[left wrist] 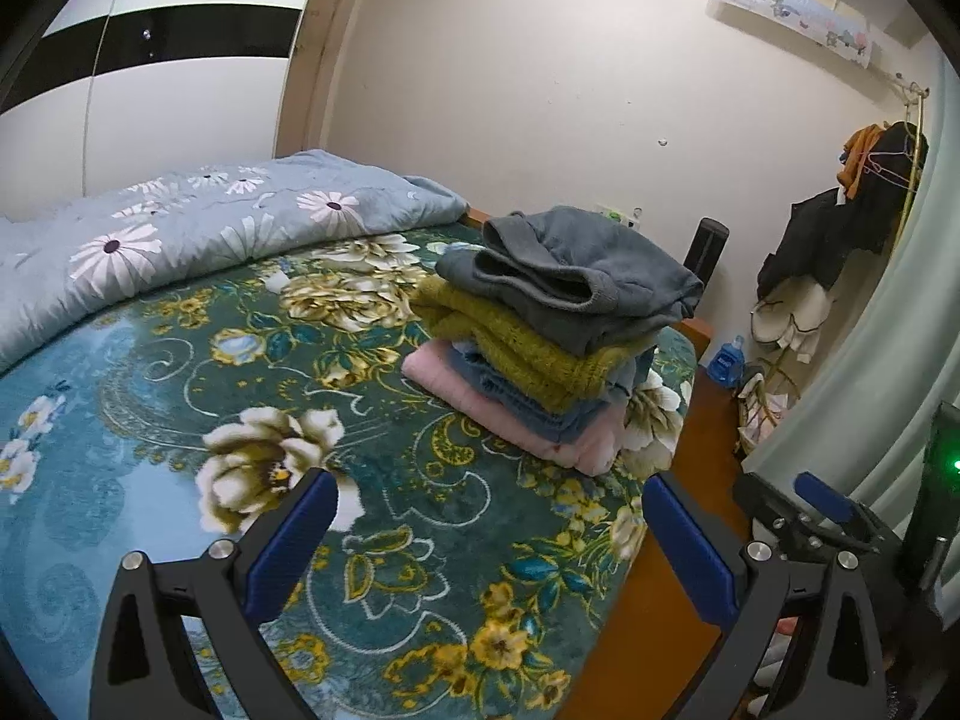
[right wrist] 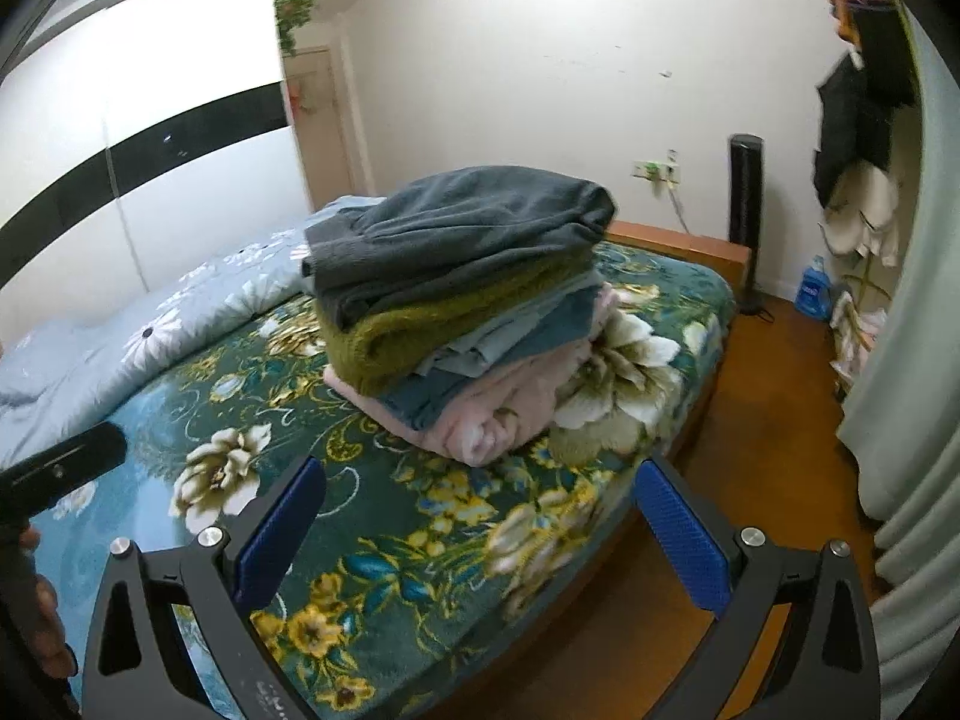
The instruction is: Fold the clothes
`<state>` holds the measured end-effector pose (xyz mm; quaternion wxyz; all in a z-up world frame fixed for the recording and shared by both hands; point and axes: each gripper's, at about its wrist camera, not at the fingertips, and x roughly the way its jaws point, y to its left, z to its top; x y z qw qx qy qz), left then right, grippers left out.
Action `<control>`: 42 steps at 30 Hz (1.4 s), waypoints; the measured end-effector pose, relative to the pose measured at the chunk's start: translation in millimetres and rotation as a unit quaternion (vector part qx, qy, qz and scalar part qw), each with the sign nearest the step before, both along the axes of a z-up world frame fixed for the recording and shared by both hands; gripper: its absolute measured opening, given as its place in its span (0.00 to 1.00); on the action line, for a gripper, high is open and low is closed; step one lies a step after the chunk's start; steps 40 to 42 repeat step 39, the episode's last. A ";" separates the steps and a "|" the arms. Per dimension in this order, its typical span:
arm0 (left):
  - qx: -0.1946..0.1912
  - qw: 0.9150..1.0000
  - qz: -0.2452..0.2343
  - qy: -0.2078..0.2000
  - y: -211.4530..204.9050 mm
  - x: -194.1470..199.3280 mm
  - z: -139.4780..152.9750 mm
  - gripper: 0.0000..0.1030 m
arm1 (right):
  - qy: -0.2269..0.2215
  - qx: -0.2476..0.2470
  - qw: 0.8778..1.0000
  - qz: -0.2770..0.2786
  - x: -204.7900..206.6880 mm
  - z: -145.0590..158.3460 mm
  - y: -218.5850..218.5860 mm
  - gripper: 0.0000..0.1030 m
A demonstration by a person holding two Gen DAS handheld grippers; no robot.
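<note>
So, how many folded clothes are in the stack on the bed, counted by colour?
Grey knitted garment, on top: 1
Mustard-yellow fuzzy sweater: 1
Blue folded garments: at least 1; the layers are hard to separate
Pink fleecy garment, at the bottom: 1
Total: at least 4

I can read almost nothing from where I hold my tongs. The blue bottle on the floor by the bed's far corner carries a pale label, but its letters are too small and blurred to make out in either view. The long patterned cover high on the wall shows pictures only, no words I can tell. At the base of my right gripper there is faint pale lettering, unreadable.
</note>
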<state>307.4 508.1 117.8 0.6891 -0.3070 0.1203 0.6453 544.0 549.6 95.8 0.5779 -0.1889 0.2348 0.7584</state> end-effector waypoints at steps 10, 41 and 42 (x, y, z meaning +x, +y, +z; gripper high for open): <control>-0.014 0.998 0.024 0.047 -22.6 8.1 16.6 1.00 | 0.000 0.007 1.000 -0.013 9.0 20.0 -21.1 1.00; 0.011 0.999 0.018 0.041 -64.5 16.7 33.0 1.00 | -0.017 0.024 1.000 -0.007 7.5 43.7 -62.8 1.00; 0.011 0.999 0.018 0.041 -64.5 16.7 33.0 1.00 | -0.017 0.024 1.000 -0.007 7.5 43.7 -62.8 1.00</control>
